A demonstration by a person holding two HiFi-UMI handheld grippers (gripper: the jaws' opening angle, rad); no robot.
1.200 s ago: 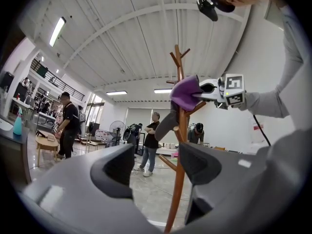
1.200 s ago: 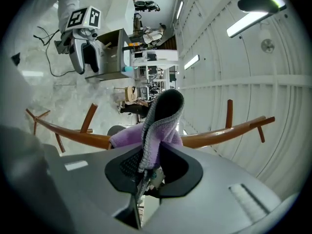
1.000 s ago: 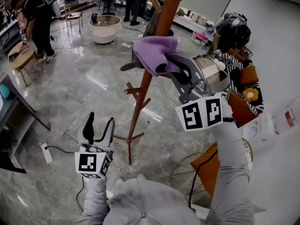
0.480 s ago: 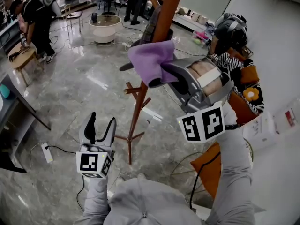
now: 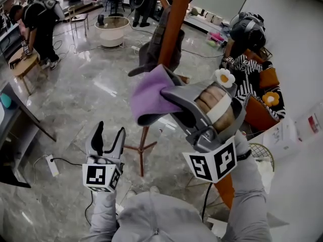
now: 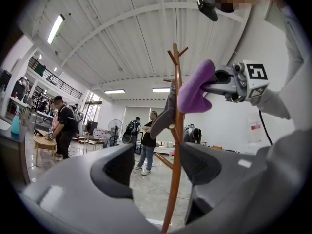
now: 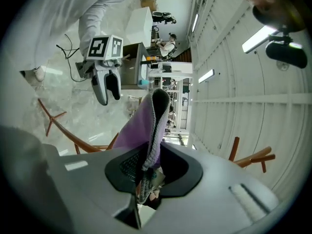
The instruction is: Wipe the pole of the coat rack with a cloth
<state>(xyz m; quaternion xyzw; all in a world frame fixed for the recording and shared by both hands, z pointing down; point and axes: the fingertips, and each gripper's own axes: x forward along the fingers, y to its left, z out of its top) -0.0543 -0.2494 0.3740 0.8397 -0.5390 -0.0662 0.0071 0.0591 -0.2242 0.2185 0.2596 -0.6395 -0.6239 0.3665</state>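
The brown wooden coat rack pole [image 5: 172, 26] rises through the middle of the head view. My right gripper [image 5: 164, 94] is shut on a purple cloth [image 5: 147, 99], and the cloth is pressed against the pole about halfway up. The right gripper view shows the cloth [image 7: 140, 126] pinched between the jaws. My left gripper [image 5: 106, 134] hangs lower left of the pole, open and empty. Along its jaws, the left gripper view shows the pole [image 6: 174, 150] with the cloth [image 6: 194, 87] against it.
A grey garment [image 5: 150, 52] hangs on the rack above the cloth. The rack's feet [image 5: 140, 150] spread over the marble floor. A person [image 5: 248, 34] crouches at the right by orange cushions. A round white table [image 5: 112, 30] and other people stand at the back. A power strip [image 5: 49, 164] lies at left.
My right gripper has slid the purple cloth down the pole and toward me. The left gripper has stayed where it was, still open.
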